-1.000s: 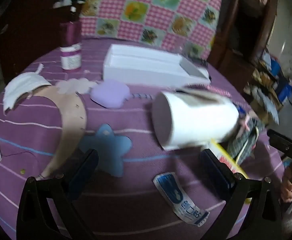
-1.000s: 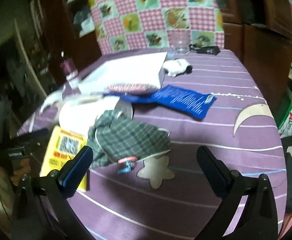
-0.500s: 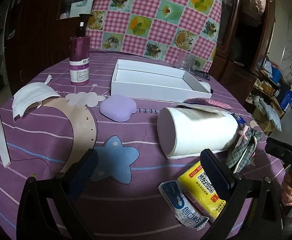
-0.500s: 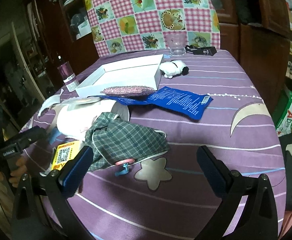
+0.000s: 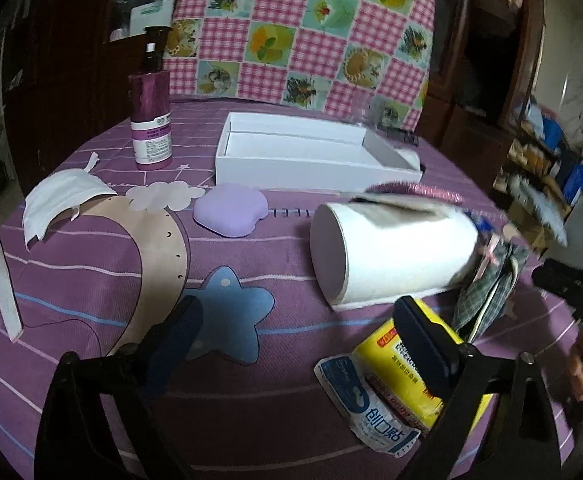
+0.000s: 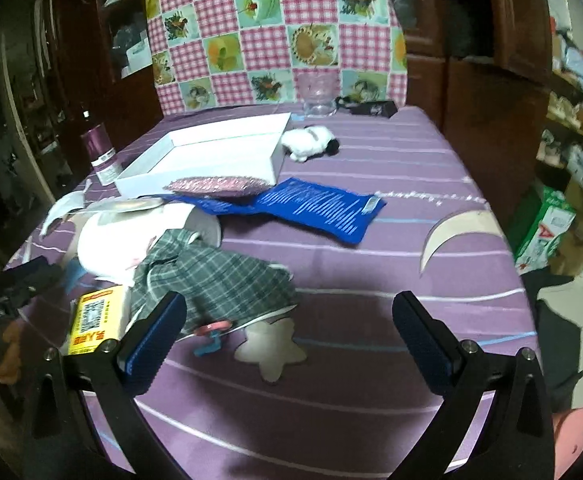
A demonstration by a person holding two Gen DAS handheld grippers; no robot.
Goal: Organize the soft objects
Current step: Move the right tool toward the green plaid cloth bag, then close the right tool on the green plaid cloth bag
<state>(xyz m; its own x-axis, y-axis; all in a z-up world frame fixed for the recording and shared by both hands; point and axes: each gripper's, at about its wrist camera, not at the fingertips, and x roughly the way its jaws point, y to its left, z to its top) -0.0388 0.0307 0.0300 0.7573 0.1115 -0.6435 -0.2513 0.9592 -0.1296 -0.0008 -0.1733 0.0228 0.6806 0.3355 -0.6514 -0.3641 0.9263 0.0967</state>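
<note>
A white open box [image 5: 303,158] [image 6: 211,156] stands at the back of the purple table. A white roll [image 5: 391,256] [image 6: 131,236] lies on its side mid-table. A lilac soft pad [image 5: 231,214] lies left of it, a white face mask [image 5: 61,200] farther left. A green plaid cloth [image 6: 219,280] [image 5: 487,300], a yellow packet [image 5: 415,364] [image 6: 95,316], a pink glitter pouch [image 6: 215,185], a blue pack [image 6: 315,204] and a small white plush [image 6: 307,142] lie around. My left gripper [image 5: 295,348] is open above the near table. My right gripper [image 6: 287,340] is open, just in front of the plaid cloth.
A purple pump bottle [image 5: 150,120] stands at the back left. A blue-white sachet [image 5: 367,404] lies by the yellow packet. A glass jar [image 6: 317,96] and a black item [image 6: 371,108] sit at the far edge. A checked cushion [image 5: 299,28] backs the table.
Both cameras shifted a little. The left view moved slightly closer and lower over the table; the right view drew nearer to the plaid cloth. Both grippers stayed open. Nothing was picked up.
</note>
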